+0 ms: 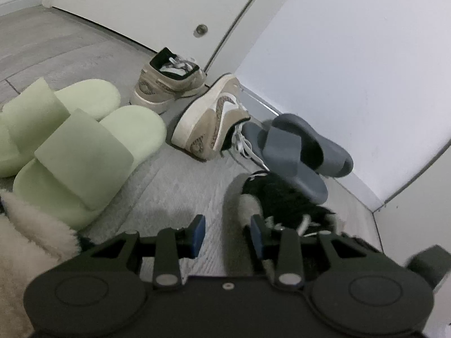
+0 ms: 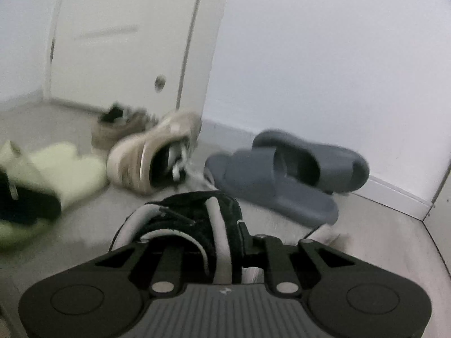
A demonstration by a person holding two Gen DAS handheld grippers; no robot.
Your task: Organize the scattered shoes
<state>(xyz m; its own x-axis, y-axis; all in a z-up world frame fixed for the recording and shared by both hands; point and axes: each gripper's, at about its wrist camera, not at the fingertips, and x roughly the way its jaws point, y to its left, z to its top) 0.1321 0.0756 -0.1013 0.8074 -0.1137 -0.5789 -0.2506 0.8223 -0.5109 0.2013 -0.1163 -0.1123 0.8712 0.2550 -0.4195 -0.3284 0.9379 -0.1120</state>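
A black fuzzy shoe (image 2: 194,219) with white trim sits between the fingers of my right gripper (image 2: 197,242), which is shut on it; the shoe hides the fingertips. In the left wrist view the same black shoe (image 1: 284,197) is blurred, just right of my left gripper (image 1: 227,233). That gripper is open, its blue pads (image 1: 198,233) over bare floor. A pair of pale green slides (image 1: 84,152) lies to the left. One tan sneaker (image 1: 172,81) stands upright by the door and another tan sneaker (image 1: 211,121) lies tipped on its side. Two grey-blue slides (image 1: 298,146) are stacked against the wall.
A cream fluffy item (image 1: 31,242) fills the lower left corner. A white door (image 1: 157,8) with a round pull and a white wall (image 1: 352,56) with a baseboard close off the back and right. Grey wood-look floor (image 1: 174,194) lies open between the green slides and the black shoe.
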